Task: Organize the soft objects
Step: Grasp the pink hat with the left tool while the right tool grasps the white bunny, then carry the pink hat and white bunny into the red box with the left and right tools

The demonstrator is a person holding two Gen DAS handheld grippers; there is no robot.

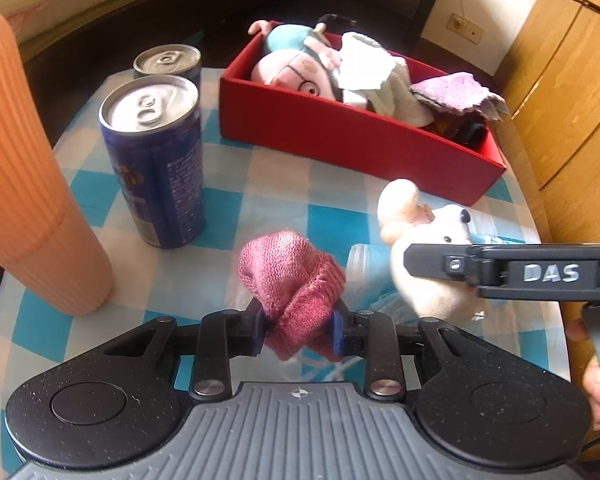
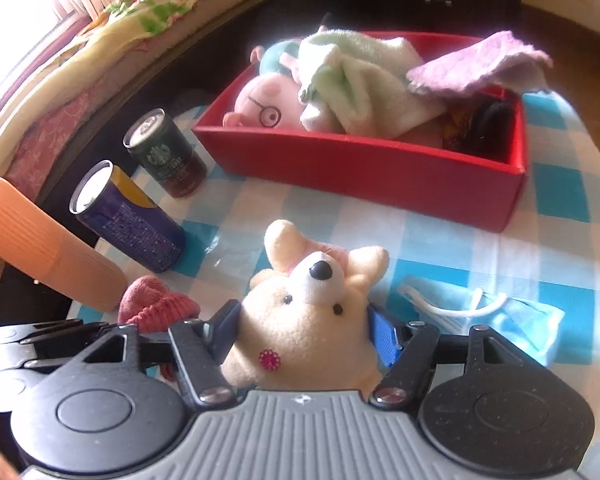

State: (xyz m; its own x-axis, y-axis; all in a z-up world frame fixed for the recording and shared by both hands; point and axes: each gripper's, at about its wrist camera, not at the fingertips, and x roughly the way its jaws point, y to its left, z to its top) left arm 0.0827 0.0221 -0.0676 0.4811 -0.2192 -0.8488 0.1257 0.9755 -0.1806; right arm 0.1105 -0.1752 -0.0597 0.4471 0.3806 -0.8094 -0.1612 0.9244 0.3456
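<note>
- Left gripper [image 1: 299, 330]: the jaws are clamped on a pink knitted sock [image 1: 290, 292], which bunches between the blue pads. Whether it hangs clear of the worktop [image 1: 284, 184] cannot be told. Status: picked, not yet stowed.
- Right gripper [image 2: 303, 334]: the jaws press on both flanks of a cream plush dog [image 2: 312, 312], whose head points away from the camera toward the box. Status: gripped, not yet stowed.
- Blue face mask [image 2: 500, 320]: lies flat on the checked cloth just beside the right gripper, untouched. If counted as a soft object, it remains to be collected.
- Hard items: an orange ribbed cup [image 1: 28, 184], 1 blue can [image 1: 152, 160] and 1 dark can [image 2: 166, 160] stand at the left side of the worktop, apart from the soft objects. They probably stay where they are.
- Red box [image 1: 340, 132]: sits at the far side of the worktop and already holds a pink plush pig [image 1: 296, 68], a pale towel [image 2: 364, 92], a lilac cloth [image 2: 480, 64] and a dark item that cannot be identified.
- Judgement: roughly half complete. 4 items are stowed; 2 held items and possibly the mask remain.
</note>
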